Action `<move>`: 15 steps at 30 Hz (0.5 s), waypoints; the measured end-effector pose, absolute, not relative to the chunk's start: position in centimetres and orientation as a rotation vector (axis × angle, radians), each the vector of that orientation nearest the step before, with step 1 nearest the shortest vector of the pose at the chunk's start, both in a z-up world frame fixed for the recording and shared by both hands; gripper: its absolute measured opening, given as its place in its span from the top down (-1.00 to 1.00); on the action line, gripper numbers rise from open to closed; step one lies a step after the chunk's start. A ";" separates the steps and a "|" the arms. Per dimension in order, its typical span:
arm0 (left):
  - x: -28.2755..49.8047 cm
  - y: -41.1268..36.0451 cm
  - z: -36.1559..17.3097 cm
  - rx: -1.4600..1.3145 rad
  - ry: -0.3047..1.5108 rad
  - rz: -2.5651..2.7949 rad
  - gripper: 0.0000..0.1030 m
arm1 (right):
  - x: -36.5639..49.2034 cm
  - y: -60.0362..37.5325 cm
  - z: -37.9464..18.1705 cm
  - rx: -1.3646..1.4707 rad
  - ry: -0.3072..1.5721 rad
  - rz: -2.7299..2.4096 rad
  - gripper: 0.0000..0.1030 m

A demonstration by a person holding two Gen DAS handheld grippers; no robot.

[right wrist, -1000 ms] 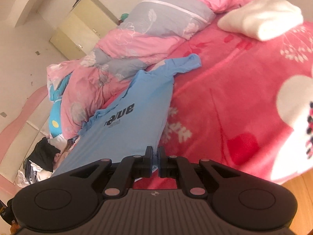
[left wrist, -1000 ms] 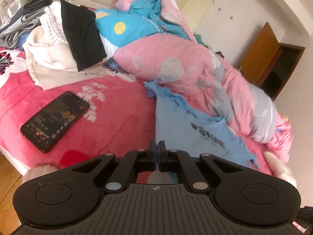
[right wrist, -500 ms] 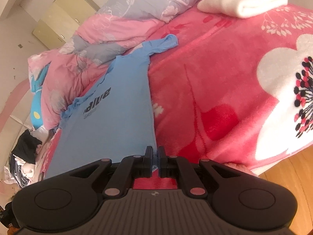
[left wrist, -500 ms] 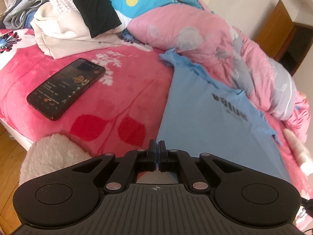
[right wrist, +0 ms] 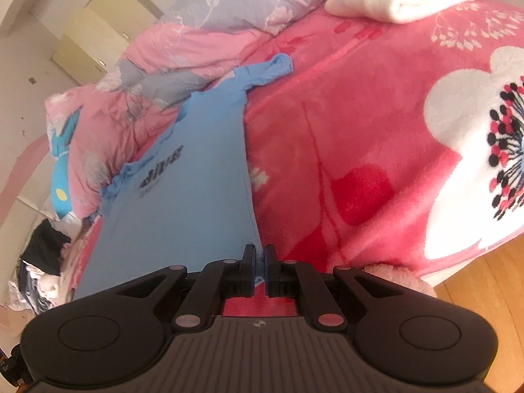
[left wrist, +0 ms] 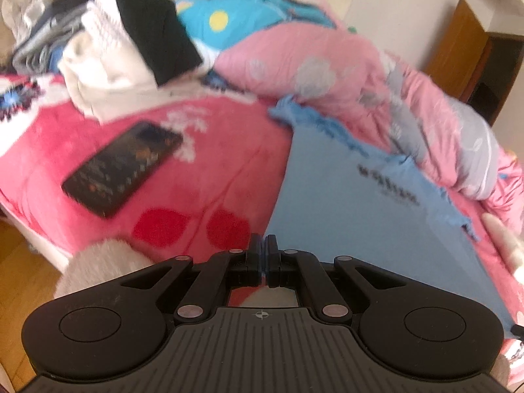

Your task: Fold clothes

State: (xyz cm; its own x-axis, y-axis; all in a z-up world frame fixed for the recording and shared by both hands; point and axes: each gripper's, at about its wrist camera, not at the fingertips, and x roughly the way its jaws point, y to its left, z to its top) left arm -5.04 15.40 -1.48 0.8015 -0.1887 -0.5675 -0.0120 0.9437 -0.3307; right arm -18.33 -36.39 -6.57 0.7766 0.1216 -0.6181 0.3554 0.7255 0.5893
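Both grippers pinch the blue shirt's (right wrist: 183, 193) hem, left gripper (left wrist: 262, 263) and right gripper (right wrist: 259, 270) fingers clamped narrow; it's stretched up frame centre across the pink bed (right wrist: 376, 137), phone (left wrist: 122, 168) centre-left.

Left tongs (left wrist: 263, 255): fingers pressed together, pinching blue cloth, levelled forward (view blurred). Right tongs (right wrist: 258, 262): fingers nearly together, a sliver of blue cloth clamped between the pads, likewise pointing forward.
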 end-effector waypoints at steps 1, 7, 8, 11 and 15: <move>-5.2 15.3 -1.1 -0.326 0.634 -0.102 1.00 | -18.5 -36.3 -6.2 0.759 0.679 -0.139 0.90; -5.6 15.5 -0.4 -0.340 0.656 -0.118 1.00 | -19.5 -36.3 -5.1 0.756 0.657 -0.147 0.91; -5.6 15.5 -0.5 -0.342 0.662 -0.118 1.00 | -19.7 -36.3 -5.1 0.759 0.657 -0.150 0.91; -5.7 15.6 -0.8 -0.342 0.679 -0.115 1.00 | -20.0 -36.6 -5.5 0.761 0.663 -0.161 0.99; -5.0 15.3 -2.1 -0.315 0.754 -0.125 0.99 | -20.3 -36.9 -6.2 0.763 0.677 -0.180 0.99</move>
